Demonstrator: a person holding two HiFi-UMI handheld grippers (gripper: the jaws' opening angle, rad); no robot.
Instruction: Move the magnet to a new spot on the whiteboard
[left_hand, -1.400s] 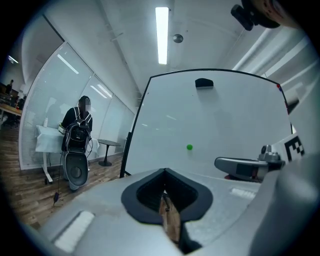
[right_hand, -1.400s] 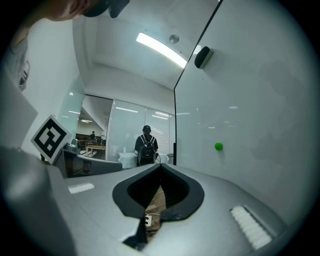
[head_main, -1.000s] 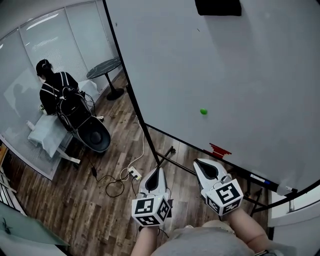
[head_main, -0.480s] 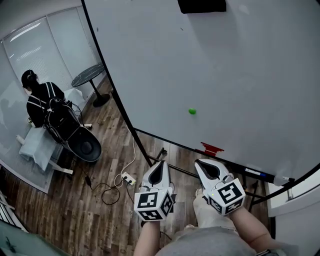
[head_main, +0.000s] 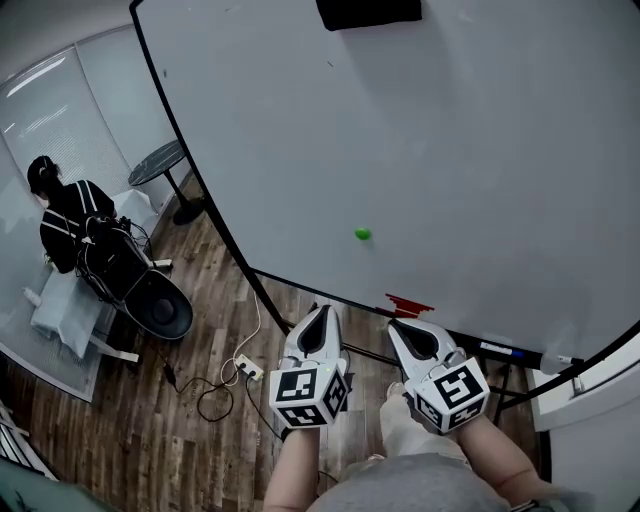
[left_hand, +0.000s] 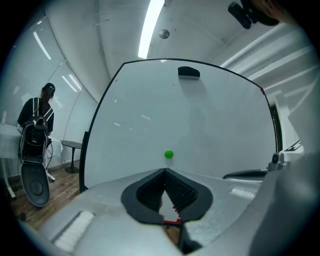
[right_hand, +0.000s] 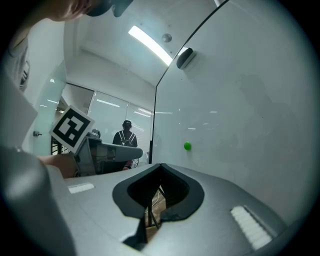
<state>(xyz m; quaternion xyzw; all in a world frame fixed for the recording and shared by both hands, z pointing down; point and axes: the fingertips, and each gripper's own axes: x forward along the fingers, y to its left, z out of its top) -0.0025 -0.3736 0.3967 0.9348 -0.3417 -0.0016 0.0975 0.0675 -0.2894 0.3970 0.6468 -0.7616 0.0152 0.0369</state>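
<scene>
Holding both grippers level in front of the whiteboard (head_main: 500, 150), I have not yet touched the green magnet (head_main: 362, 234). It sits low on the board, above the red piece (head_main: 408, 304) at the bottom edge, and well apart from either gripper. My left gripper (head_main: 320, 310) has its jaws pressed together with nothing between them. In the left gripper view the magnet (left_hand: 169, 154) shows just above their meeting tips, so I judge I am roughly lined up on it. My right gripper (head_main: 396, 325) also has its tips together and is empty. Nothing of the task is done. I must spread one pair of jaws, reach in, close on the magnet, pull it off and set it elsewhere on the board.
</scene>
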